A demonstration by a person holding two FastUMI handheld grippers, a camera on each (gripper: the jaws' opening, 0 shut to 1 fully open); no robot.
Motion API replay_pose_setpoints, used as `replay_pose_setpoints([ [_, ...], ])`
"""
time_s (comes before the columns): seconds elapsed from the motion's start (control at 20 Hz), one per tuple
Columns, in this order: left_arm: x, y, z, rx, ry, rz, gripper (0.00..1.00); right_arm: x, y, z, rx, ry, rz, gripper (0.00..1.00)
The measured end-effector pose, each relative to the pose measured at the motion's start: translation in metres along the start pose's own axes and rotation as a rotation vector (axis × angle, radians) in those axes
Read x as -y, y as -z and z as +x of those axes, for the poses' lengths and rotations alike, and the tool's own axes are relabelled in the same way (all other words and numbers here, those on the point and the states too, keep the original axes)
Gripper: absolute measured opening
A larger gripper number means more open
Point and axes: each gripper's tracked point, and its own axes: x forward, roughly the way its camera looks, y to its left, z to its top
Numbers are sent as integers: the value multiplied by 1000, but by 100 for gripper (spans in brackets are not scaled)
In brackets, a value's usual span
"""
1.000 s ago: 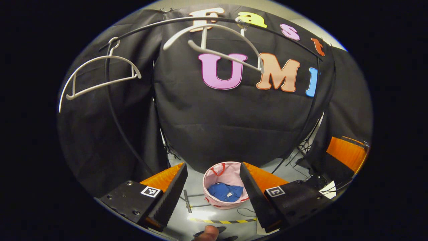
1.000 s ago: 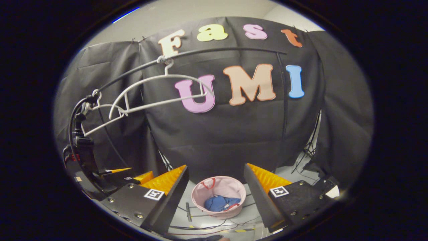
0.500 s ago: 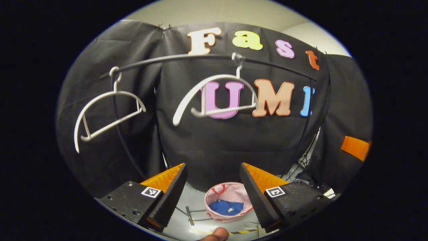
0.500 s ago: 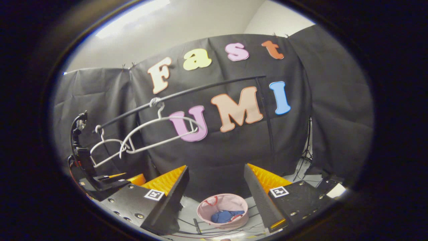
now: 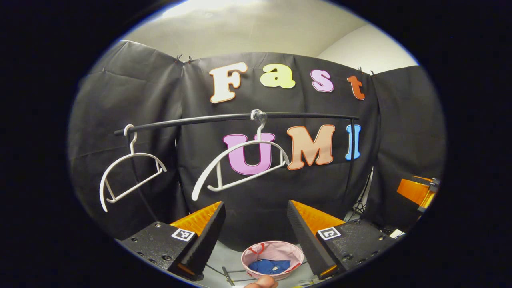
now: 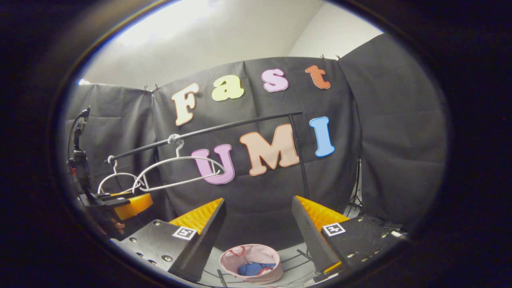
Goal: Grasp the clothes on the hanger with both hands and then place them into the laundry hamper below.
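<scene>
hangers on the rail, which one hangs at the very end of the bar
The smaller-looking white hanger, hooked at the bar's left tip in the left gripper view. The other white hanger hooks on near the bar's middle. Both are bare.

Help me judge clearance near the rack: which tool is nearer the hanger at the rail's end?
Left. The left tool is just below the end hanger, slightly in front of it; the right tool appears well off past the rail's other end.
</scene>
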Motion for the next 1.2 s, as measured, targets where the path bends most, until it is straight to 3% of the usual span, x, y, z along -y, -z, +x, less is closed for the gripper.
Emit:
replay_pose_setpoints([
  [0.05, 4, 0, 0, -2, 9, 6, 96, 2, -1, -2, 4, -2, 1, 92],
  [0.25, 7, -14, 2, 41, 20, 47, 96, 2, 5, -10, 9, -27, -41, 93],
  [0.3, 6, -14, 2, 48, 18, 58, 95, 2, 8, -11, 5, -34, -57, 99],
  [0.4, 9, -15, 1, 62, 18, 74, 96, 1, 15, -13, -2, -46, -78, 93],
  [0.45, 11, -14, 1, 64, 24, 83, 95, 0, 16, -14, -6, -49, -80, 99],
  [0.55, 15, -7, 1, 54, 37, 96, 96, -2, 17, -12, -13, -55, -77, 98],
  [0.7, 18, -8, 3, 57, 53, 84, 96, 0, 15, -9, -21, -52, -67, 99],
  [0.75, 17, -11, 3, 65, 55, 83, 100, 2, 15, -8, -21, -45, -66, 98],
  [0.8, 16, -13, 5, 74, 54, 87, 100, 4, 15, -8, -21, -41, -67, 92],
  [0.85, 15, -15, 6, 80, 51, 90, 100, 5, 16, -9, -21, -36, -67, 98],
  [1.0, 13, -18, 5, 97, 57, 83, 100, 4, 15, -10, -13, -35, -71, 98],
  [1.05, 12, -19, 5, 102, 59, 80, 100, 4, 16, -10, -13, -36, -72, 92],
  [1.1, 11, -19, 4, 105, 62, 78, 97, 4, 17, -10, -13, -38, -72, 98],
  [1.2, 9, -18, 4, 106, 63, 81, 96, 3, 19, -9, -16, -38, -72, 98],
])
